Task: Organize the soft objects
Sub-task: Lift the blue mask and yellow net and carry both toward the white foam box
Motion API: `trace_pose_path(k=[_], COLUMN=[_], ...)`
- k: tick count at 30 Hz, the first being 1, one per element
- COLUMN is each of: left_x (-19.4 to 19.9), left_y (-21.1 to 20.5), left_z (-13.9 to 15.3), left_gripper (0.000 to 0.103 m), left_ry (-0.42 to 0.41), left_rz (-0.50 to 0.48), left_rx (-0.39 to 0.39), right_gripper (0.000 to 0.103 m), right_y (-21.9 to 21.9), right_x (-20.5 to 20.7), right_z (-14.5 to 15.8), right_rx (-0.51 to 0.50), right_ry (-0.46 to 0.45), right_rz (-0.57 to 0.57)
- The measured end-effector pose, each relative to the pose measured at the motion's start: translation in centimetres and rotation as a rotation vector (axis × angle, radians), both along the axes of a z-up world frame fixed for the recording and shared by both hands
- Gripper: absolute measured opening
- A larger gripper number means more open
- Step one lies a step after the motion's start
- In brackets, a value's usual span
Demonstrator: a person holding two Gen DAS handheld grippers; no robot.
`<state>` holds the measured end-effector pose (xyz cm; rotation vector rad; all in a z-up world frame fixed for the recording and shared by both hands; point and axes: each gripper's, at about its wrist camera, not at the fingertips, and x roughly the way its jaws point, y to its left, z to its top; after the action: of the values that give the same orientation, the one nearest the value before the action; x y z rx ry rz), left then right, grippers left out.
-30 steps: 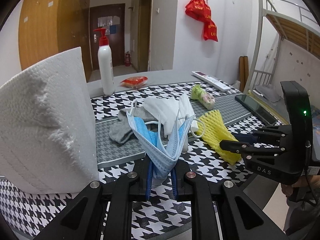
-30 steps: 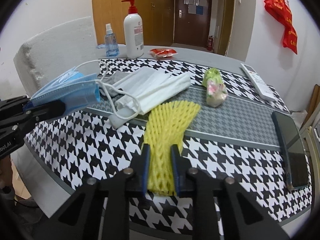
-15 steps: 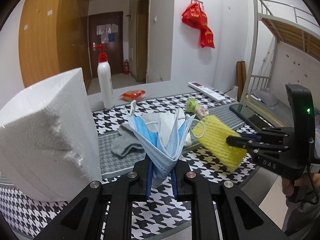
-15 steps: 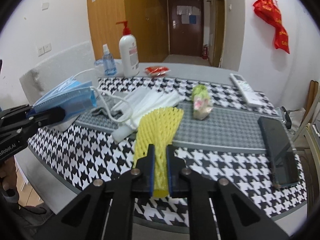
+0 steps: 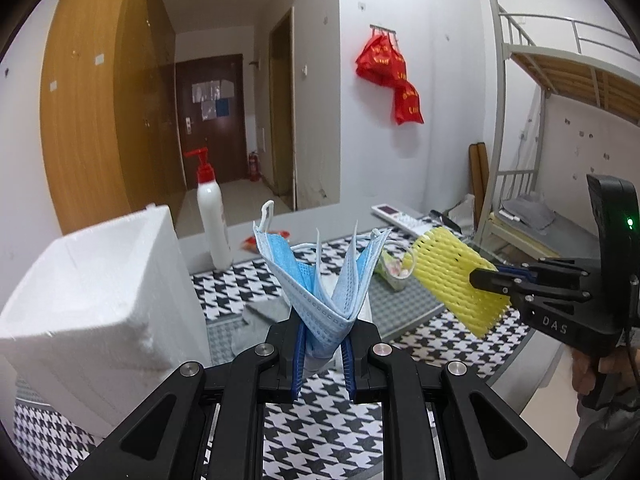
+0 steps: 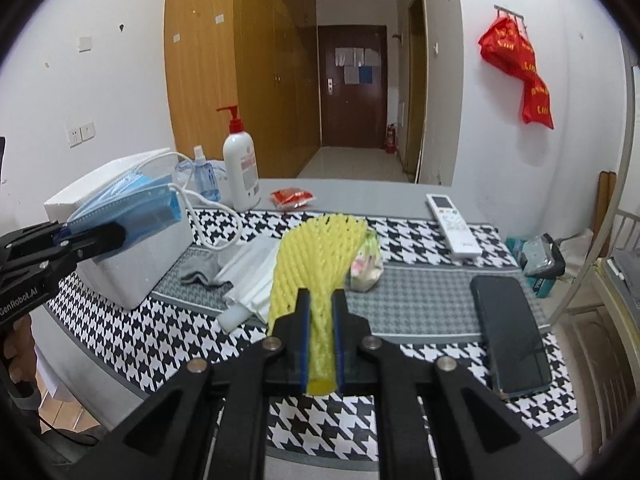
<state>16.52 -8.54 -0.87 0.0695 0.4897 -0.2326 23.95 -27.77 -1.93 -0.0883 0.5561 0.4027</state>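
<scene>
The left gripper (image 5: 323, 354) is clenched on a bundle of pale blue pleated face masks (image 5: 324, 280), held clear of the table with white ear loops trailing. The right gripper (image 6: 322, 346) is clamped on a yellow foam mesh fruit sleeve (image 6: 316, 256), also lifted off the black-and-white houndstooth tablecloth (image 6: 140, 340). A white foam box (image 6: 132, 256) stands at the left end of the table; in my judgement it is the likely receptacle.

Risks:
- The masks are pinched only at their folded lower edge. The outer layers fan apart, so one may slip free if the hold slackens or the hand swings.
- An ear loop hangs toward the box rim and the white pump bottle with red top (image 6: 241, 168); a snag could tip the bottle.
- The sleeve is soft and flattened between the pads; it could spring out on release and miss its target.

Not determinable:
- How many masks make up the bundle.
- The interior of the box; its opening faces away in both views.
- Whether the grey cloth (image 6: 198, 270) and white folded items (image 6: 250, 270) on the table overlap.
</scene>
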Motion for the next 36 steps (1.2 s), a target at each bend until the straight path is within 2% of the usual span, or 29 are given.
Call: trace_pose_path(k=[36], left_x=[0.0], left_y=[2.6], left_z=[4.4], left_gripper=[0.017], left_ry=[-0.144], left_rz=[0.026], left_rx=[0.006], right_gripper=[0.012], right_y=[2.0], right_x=[0.0], right_z=[4.5], right_rx=[0.045], right_ry=[-0.144], right_rz=[-0.033])
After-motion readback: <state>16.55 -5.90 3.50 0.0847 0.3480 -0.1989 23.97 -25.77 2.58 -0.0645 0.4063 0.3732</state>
